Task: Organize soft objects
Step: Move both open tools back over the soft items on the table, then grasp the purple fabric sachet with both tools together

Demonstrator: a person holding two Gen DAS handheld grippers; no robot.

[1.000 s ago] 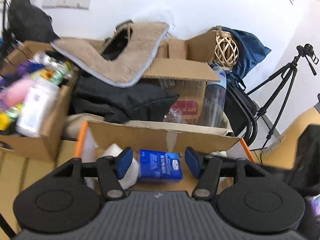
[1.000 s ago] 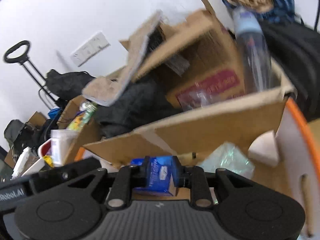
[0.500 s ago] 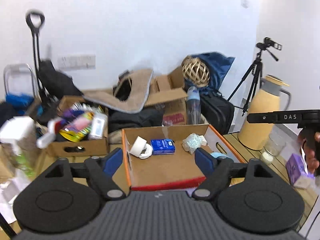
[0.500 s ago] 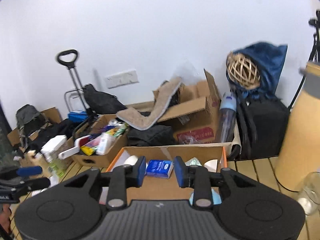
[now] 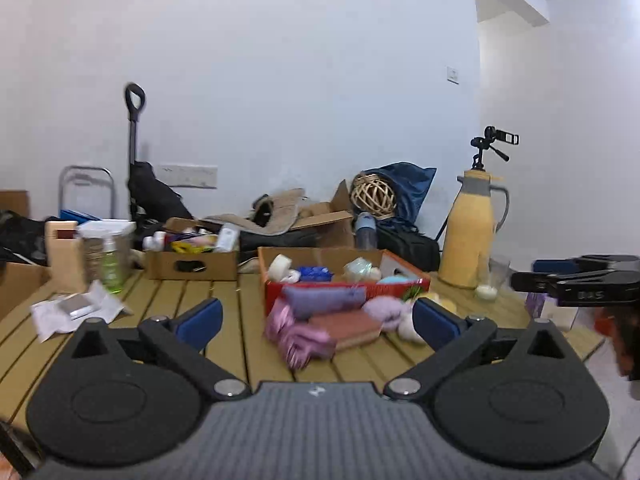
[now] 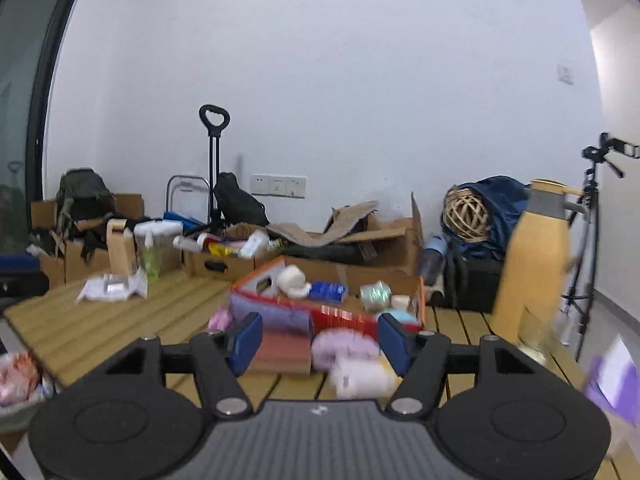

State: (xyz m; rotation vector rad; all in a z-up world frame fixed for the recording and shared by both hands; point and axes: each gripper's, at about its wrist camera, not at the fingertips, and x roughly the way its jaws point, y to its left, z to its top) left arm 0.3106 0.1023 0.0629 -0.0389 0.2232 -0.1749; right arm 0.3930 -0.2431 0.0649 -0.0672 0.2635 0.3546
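Task looks partway thru, as far as I can judge. The red-fronted cardboard box [image 5: 344, 286] on the slatted tabletop [image 5: 224, 300] already has stuff in it: a white roll [image 5: 280, 267], a blue tissue pack [image 5: 315, 273], a crinkly clear-wrapped bundle [image 5: 358, 267] & a light-blue thing [image 5: 396, 280] at the near right corner. Still outside, heaped right against the box's near side: a folded lavender cloth [image 5: 324, 298], a pink crumpled cloth [image 5: 298, 334], a flat reddish-brown pad [image 5: 348, 326], a fluffy lilac piece [image 5: 386, 306] & a pale soft lump [image 5: 408, 326]; the right view is too blurred to tell them apart better. So several soft items are left, prob. more than are in. Both claws hang well back from the pile, neither touching anything. Left claw [image 5: 318, 314] has its jaws spreading, about as wide as they go, w/ nothing betw. the pads. Right claw [image 6: 320, 342] is also opening, roughly halfway, empty too. Other tabletop bits, e.g. the yellow thermos [image 5: 474, 236] & a white packet [image 5: 76, 308] off to the left, seem not part of the job, tho I can't be sure.
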